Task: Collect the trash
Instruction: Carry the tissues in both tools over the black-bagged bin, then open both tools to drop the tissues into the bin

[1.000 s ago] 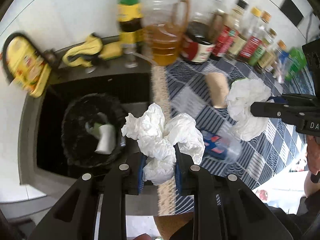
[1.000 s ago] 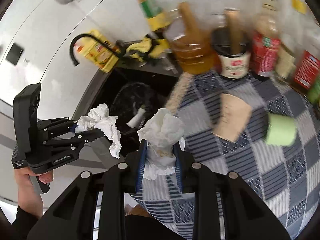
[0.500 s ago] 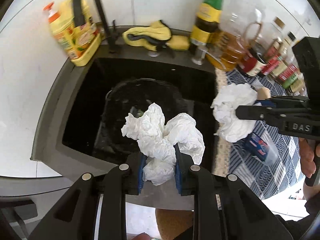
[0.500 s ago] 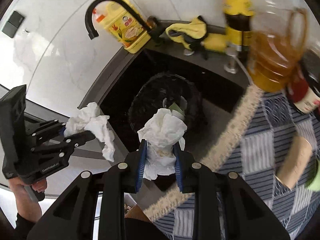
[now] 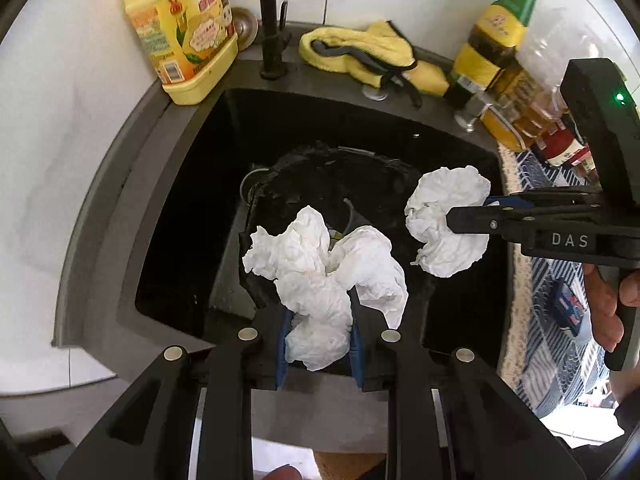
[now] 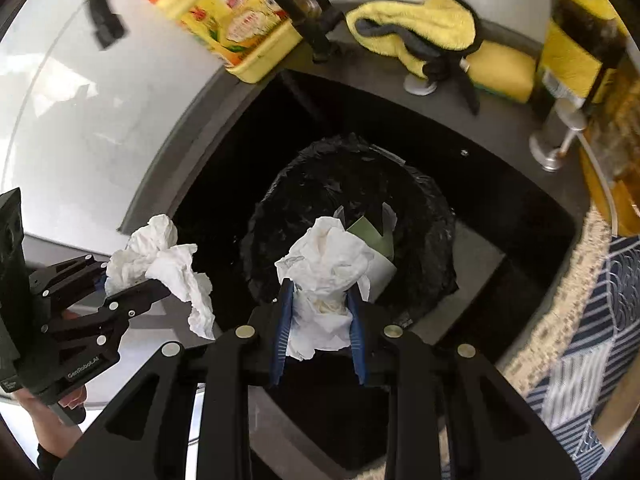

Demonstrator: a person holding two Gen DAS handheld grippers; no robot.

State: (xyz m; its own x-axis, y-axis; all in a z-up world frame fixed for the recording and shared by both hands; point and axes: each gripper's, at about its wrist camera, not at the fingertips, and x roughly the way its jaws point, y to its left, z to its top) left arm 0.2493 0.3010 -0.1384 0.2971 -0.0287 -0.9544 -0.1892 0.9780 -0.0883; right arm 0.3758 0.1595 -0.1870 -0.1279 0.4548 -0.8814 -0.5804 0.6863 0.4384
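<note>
Crumpled tissue wads, light and soft, sit clamped by their bunched bases in the left tool and right tool, poised above the black-lined bin in the sink.

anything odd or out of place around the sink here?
The bin, lined with a black bag, sits inside the sink rather than on a floor, with a paper cup already in it. Nothing looks spilled or damaged. Both grippers hold crumpled tissue wads above it.
</note>
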